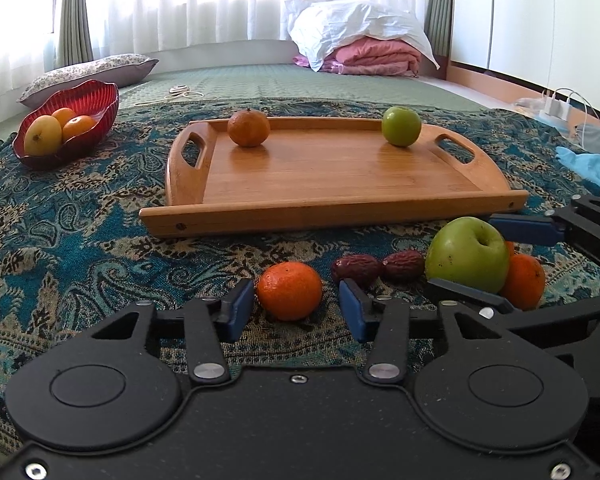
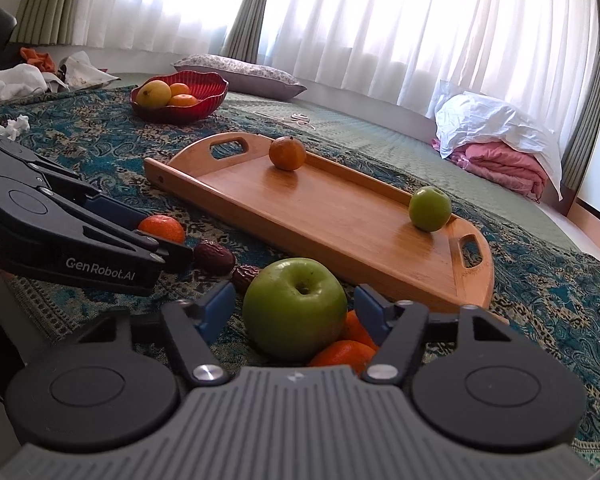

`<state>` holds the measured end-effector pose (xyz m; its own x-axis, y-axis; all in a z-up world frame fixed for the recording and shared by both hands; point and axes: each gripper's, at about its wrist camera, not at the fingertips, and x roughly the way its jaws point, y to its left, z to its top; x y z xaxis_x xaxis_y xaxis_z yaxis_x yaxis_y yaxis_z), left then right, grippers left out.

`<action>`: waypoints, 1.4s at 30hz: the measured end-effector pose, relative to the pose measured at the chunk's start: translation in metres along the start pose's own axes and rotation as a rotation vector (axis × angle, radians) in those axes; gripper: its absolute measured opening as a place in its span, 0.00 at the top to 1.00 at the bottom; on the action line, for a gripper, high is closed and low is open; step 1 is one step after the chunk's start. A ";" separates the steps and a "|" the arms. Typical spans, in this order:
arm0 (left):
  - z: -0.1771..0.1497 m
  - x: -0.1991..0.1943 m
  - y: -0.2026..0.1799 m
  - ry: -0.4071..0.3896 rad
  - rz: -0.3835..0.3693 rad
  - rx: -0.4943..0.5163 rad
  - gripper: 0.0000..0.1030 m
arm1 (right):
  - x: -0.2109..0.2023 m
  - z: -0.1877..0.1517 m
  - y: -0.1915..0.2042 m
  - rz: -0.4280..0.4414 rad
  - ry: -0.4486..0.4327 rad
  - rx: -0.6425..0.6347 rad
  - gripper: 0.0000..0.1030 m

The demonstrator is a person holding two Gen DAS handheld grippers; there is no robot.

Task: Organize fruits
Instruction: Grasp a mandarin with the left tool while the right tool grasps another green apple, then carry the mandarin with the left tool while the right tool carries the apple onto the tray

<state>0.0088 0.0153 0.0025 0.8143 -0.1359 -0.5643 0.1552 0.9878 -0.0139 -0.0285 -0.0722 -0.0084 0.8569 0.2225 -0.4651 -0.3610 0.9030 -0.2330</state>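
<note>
Left wrist view: the left hand-held gripper (image 1: pixel 296 306) stands wide open around a bright tangerine (image 1: pixel 289 291), pads on either side without touching it, just in front of the wooden tray (image 1: pixel 332 184). Two wrinkled dates (image 1: pixel 378 267) lie end to end to its right, long axes running parallel to the tray's near rim.

Right wrist view: the right hand-held gripper (image 2: pixel 295 312) is spread open around a large green apple (image 2: pixel 295 305), stem hollow facing up, resting near the tray's (image 2: pixel 340 216) front edge against two oranges (image 2: pixel 350 348). On the tray sit a dull orange (image 2: pixel 287 153) and a small green apple (image 2: pixel 430 209).
</note>
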 end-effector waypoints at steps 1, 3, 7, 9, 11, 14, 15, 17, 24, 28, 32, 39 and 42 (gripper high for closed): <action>0.000 0.000 0.000 0.001 0.000 -0.001 0.59 | 0.001 0.000 0.000 0.002 0.004 0.001 0.32; 0.000 0.001 0.001 0.002 0.000 -0.003 0.60 | 0.002 0.000 0.000 0.002 0.006 0.000 0.33; 0.000 0.002 0.001 0.001 0.001 -0.005 0.60 | 0.005 0.001 -0.002 0.008 0.017 -0.001 0.33; 0.000 0.003 0.001 0.001 0.003 -0.003 0.60 | 0.008 0.001 -0.002 0.010 0.028 -0.006 0.33; 0.000 0.004 0.000 0.003 0.003 -0.001 0.60 | 0.012 0.002 -0.003 0.013 0.040 -0.007 0.33; -0.001 0.007 0.001 0.006 0.005 -0.006 0.60 | 0.018 0.002 -0.006 0.031 0.060 0.015 0.33; -0.001 0.008 0.000 0.006 0.008 -0.006 0.60 | 0.020 0.001 -0.008 0.036 0.066 0.026 0.33; -0.002 0.008 -0.001 0.002 0.013 -0.002 0.59 | 0.023 0.001 -0.009 0.037 0.070 0.034 0.34; -0.001 0.012 -0.003 -0.011 0.019 0.006 0.63 | 0.028 0.000 -0.009 0.041 0.068 0.049 0.35; -0.002 0.008 -0.006 -0.043 0.056 0.024 0.68 | 0.028 -0.001 -0.011 0.038 0.054 0.077 0.41; 0.002 0.001 -0.009 -0.096 0.085 0.052 0.69 | 0.024 -0.003 -0.013 0.024 0.023 0.139 0.41; 0.019 0.000 -0.006 -0.128 0.088 0.044 0.69 | 0.012 0.005 -0.020 -0.030 -0.051 0.181 0.41; 0.029 0.005 -0.002 -0.133 0.089 0.028 0.69 | 0.011 0.013 -0.029 -0.039 -0.067 0.205 0.41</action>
<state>0.0285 0.0104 0.0238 0.8921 -0.0588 -0.4481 0.0934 0.9941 0.0554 -0.0040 -0.0914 0.0043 0.8937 0.2033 -0.4000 -0.2502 0.9658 -0.0684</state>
